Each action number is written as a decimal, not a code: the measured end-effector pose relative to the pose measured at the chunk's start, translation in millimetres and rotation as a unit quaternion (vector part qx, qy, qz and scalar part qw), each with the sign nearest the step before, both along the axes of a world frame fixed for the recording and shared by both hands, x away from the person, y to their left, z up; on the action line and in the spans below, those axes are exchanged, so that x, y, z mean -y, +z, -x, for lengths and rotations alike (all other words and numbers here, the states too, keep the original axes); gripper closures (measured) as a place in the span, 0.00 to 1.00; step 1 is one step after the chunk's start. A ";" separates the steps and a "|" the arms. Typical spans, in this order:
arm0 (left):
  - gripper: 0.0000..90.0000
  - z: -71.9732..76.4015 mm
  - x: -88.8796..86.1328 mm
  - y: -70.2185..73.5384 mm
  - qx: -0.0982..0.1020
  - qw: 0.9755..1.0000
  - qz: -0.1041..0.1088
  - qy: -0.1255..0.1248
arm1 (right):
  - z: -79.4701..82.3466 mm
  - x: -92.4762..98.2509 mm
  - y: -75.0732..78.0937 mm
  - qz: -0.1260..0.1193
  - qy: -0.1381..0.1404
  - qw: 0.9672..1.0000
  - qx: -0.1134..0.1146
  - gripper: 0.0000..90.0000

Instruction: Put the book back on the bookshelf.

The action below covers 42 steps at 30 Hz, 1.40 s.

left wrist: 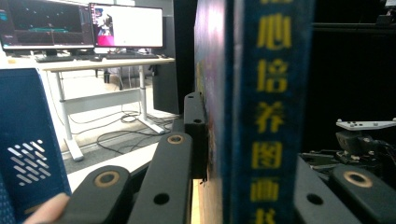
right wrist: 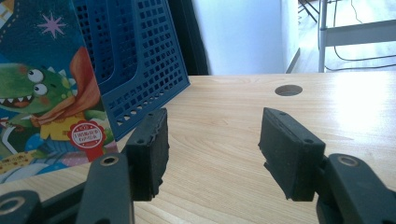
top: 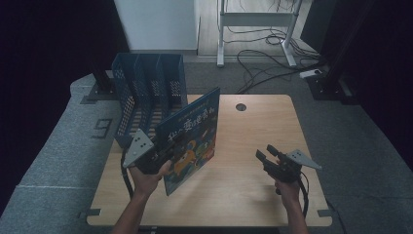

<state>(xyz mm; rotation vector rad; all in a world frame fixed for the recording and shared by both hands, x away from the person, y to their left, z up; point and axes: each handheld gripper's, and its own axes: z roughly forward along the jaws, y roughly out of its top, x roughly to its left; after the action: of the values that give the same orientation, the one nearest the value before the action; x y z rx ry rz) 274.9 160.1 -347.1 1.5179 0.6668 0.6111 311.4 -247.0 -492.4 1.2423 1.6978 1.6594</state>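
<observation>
Two grippers at the near edge of a wooden table (top: 243, 190), one in each of the person's hands, forearms entering from the bottom of the high view. Left gripper (top: 163, 155): jaws clamped on a picture book (top: 192, 139), gripping it at its lower left edge. The book stands upright on its bottom edge on the table, cover with cartoon dinosaur facing the person, top corner leaning toward the far right. In the left gripper view the book's spine (left wrist: 268, 112), blue with yellow characters, rises straight up between the two black jaws, pads pressed against either side. Right gripper (top: 265, 155): well apart from the book, on the right side of the table, hovering just above the surface. Its jaws stand apart with nothing between them; the right gripper view shows bare tabletop between the two pads (right wrist: 292, 151).

Farther back, just behind the book at the table's left rear: a blue perforated file rack (top: 148, 90) with upright dividers. A round cable hole (top: 240, 107) sits mid-table toward the far edge. Beyond the table, grey floor (top: 53, 146), loose cables (top: 272, 58) and a white desk frame (top: 255, 22).
</observation>
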 end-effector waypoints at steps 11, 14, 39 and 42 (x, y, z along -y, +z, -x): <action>0.91 -0.8 -7.3 2.6 0.002 1.000 0.001 0.011 | 0.2 3.2 -0.1 -0.002 -0.003 1.000 0.001 0.46; 0.91 -0.5 -8.2 4.6 0.005 1.000 0.001 0.012 | -0.1 1.9 -0.9 0.001 -0.002 1.000 -0.001 0.46; 0.91 -2.4 -16.8 13.7 0.009 1.000 0.000 0.025 | -3.4 1.9 -7.8 0.006 -0.001 1.000 -0.013 0.46; 0.91 -2.3 -19.4 15.3 0.011 1.000 0.000 0.028 | -4.5 2.2 -10.2 0.008 -0.001 1.000 -0.020 0.46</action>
<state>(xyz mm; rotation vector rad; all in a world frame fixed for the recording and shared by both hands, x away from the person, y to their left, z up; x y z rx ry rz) 277.1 179.5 -331.7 1.4941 0.6948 0.6692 315.9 -249.1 -502.6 1.2764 1.7288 1.6279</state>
